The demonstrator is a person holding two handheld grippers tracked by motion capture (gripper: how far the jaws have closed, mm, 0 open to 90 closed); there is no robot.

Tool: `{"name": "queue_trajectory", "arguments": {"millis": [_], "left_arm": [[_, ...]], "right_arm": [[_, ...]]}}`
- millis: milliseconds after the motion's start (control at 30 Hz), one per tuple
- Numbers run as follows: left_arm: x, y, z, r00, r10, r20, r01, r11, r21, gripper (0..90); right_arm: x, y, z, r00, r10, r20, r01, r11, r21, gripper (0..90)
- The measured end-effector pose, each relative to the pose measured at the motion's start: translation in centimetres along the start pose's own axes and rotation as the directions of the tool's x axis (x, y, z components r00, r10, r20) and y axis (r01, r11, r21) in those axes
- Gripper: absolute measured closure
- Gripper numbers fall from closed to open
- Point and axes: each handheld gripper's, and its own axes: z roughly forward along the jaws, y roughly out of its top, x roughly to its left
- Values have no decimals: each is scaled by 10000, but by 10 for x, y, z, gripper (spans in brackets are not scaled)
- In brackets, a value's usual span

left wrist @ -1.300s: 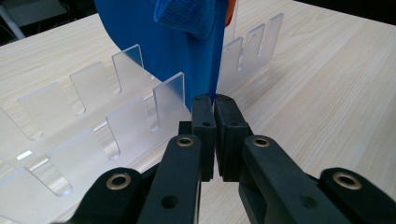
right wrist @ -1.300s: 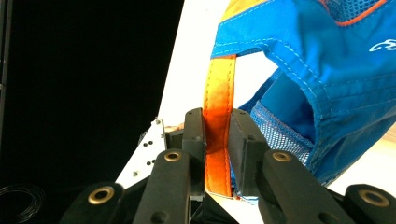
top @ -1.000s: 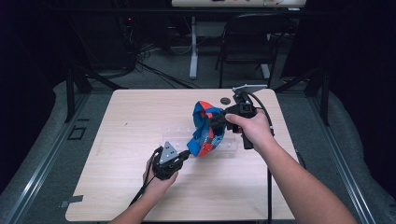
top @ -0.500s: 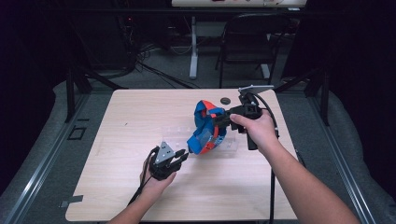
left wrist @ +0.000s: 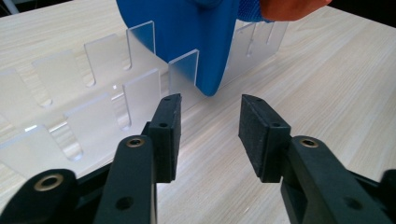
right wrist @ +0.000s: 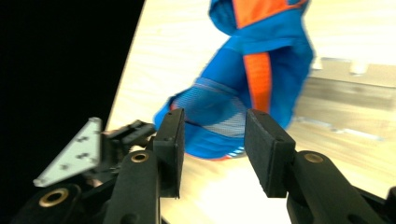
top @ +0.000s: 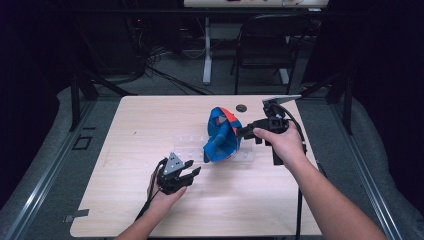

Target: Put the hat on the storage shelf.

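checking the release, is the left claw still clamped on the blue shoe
No: the left claw stands open, its jaws having just opened, and the blue shoe sits in the clear rack beyond them.

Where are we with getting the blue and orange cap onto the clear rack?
Looks done: the cap sits upright in the clear slotted rack. In hand: nothing; the left gripper and right gripper have just been opening, with nothing between either's jaws. Left: probably just backing both hands away.

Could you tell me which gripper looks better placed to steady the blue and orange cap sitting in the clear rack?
Probably the right gripper: its open fingers, which have just been opening, sit right beside the blue and orange cap on the clear plastic slotted rack. The left gripper, also just opened, sits lower, off the rack's near edge.
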Motion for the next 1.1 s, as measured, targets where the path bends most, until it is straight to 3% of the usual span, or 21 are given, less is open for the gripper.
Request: {"name": "queue_trajectory", "arguments": {"millis": [100,267,367,567,767,933,1033,1100], "left_arm": [[2,-1,-1,10000,-24,-35,24,10000,49,576],[5,-3,0,9998,-172,36,170,9994,312,535],[6,-4,0,9997,-227,40,225,9990,374,529],[9,-7,0,9993,-375,-28,376,9976,581,536],[10,-8,0,9990,-437,-134,445,9972,602,517],[10,-9,1,9989,-456,-144,463,9976,517,497],[9,-9,2,9990,-442,-112,448,9977,516,495],[8,-9,2,9991,-434,-10,434,9977,520,494]], "right_arm": [[-3,-4,-1,9987,-339,388,344,9993,-132,568],[-8,-12,0,9980,-386,501,400,9988,-270,541],[-11,-19,2,9958,-667,633,687,9972,-302,521],[-20,-37,10,9774,-1427,1560,1485,9886,-257,509],[-36,-57,17,9714,-1573,1781,1647,9860,-275,491],[-46,-77,21,9519,-1918,2391,2104,9761,-546,496],[-50,-93,25,9305,-2343,2816,2636,9620,-706,502],[-54,-102,26,9265,-2422,2881,2749,9583,-785,509]]}}
